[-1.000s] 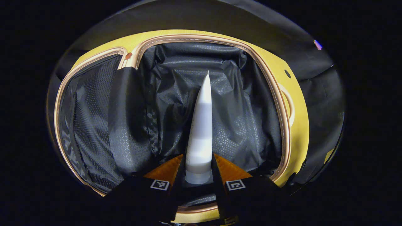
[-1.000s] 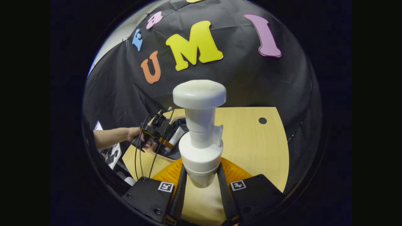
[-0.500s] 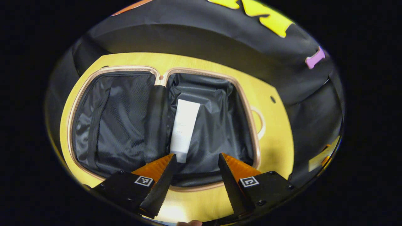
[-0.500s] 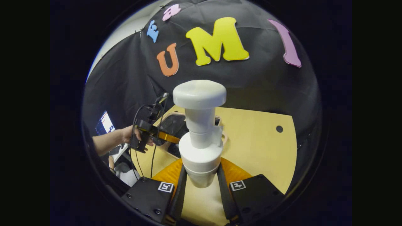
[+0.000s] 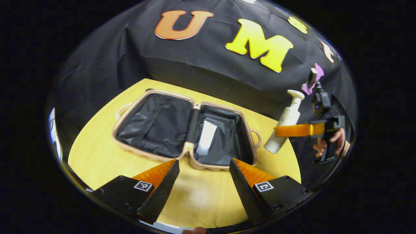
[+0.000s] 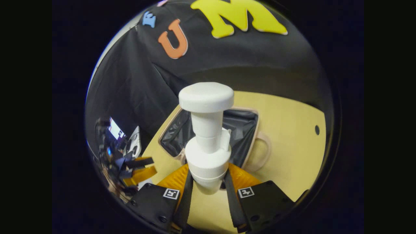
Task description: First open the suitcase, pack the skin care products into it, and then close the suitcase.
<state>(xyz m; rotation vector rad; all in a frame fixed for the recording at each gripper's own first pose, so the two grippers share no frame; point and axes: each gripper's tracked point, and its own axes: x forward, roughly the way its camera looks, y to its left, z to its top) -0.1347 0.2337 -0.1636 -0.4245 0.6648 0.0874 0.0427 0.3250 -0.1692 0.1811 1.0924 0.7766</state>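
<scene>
The right gripper [image 6: 208, 182] is clamping a pump bottle [image 6: 207, 139] above the open suitcase [image 5: 156, 97]. The left gripper [image 5: 204, 182] is gaping wide, empty, near the suitcase, where a tube [image 5: 206, 142] is lying inside.

Both views look down from opposite sides at the open suitcase [image 5: 185, 130] [image 6: 242, 125] on the table [image 5: 97, 149] [image 6: 292, 156].

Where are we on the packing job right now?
Done: the suitcase lies open on the table, and a white tube rests in its right half. In hand: the right tool is shut on a pump bottle, held above the case; the left tool is open and holds nothing. Left: set the bottle inside, then close the case.
</scene>
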